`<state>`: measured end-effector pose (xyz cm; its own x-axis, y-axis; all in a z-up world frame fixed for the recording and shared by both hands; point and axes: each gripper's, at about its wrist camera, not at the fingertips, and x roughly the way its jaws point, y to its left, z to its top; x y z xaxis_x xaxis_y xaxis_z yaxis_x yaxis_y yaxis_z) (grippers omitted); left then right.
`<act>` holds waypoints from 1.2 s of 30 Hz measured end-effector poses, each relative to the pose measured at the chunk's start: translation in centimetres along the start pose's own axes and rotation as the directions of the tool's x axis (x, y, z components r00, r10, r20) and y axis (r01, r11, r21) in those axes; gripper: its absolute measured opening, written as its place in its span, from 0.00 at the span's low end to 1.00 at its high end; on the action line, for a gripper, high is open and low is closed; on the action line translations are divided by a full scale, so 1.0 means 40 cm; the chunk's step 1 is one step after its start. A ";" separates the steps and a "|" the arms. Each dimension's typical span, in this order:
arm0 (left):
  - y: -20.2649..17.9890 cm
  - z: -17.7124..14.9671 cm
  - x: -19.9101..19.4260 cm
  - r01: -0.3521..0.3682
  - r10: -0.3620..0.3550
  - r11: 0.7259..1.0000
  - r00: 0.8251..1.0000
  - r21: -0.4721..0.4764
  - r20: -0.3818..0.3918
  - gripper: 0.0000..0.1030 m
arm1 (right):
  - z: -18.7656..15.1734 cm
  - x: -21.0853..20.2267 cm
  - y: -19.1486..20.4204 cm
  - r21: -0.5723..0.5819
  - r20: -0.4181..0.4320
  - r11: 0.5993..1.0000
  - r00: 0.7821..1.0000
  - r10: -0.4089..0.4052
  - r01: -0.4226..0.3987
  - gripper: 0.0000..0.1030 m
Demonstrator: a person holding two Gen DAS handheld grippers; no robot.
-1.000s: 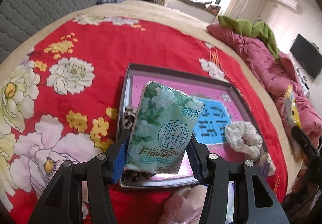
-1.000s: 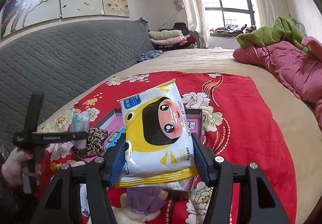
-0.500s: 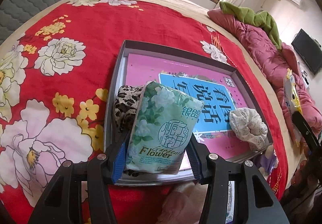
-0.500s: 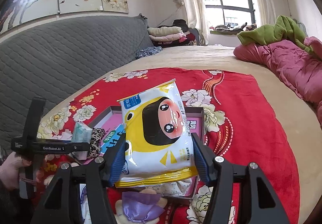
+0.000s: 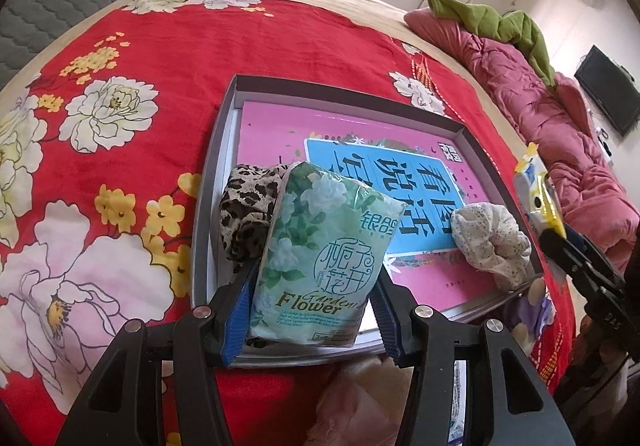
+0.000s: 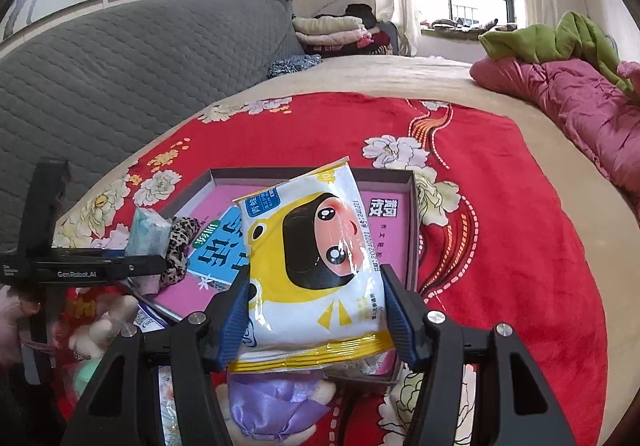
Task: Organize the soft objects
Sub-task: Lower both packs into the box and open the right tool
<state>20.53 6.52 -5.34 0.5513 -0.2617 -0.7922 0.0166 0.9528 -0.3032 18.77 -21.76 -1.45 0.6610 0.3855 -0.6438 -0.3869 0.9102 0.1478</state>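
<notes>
Two tools are full: your left tool point(image 5: 312, 310) squeezes a green tissue pack point(image 5: 324, 262) over the near edge of the grey box point(image 5: 344, 95) on the bed point(image 5: 132, 149). Your right tool point(image 6: 316, 310) squeezes a yellow wipes pack point(image 6: 316, 266) over the box's near right corner.

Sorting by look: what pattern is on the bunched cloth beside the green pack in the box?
Leopard print cloth, brown and black; clearest in the left wrist view.
</notes>
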 end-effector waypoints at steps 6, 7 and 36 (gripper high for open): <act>-0.001 0.000 0.003 -0.001 0.001 1.000 1.000 0.001 0.003 0.54 | -0.009 0.026 0.004 -0.010 -0.033 1.000 0.999 -0.013 0.012 0.59; -0.001 -0.001 0.003 -0.001 0.001 1.000 1.000 0.001 0.003 0.54 | -0.011 0.031 0.005 -0.011 -0.040 1.000 0.999 -0.020 0.020 0.59; 0.009 0.019 0.007 -0.023 0.022 1.000 1.000 0.005 0.018 0.54 | -0.027 0.076 0.003 -0.006 -0.108 0.996 0.991 -0.084 0.083 0.66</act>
<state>21.33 6.89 -5.27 0.5668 -0.2374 -0.7889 0.0080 0.9591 -0.2828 20.04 -20.66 -4.18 0.6180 0.2896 -0.7309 -0.3342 0.9383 0.0892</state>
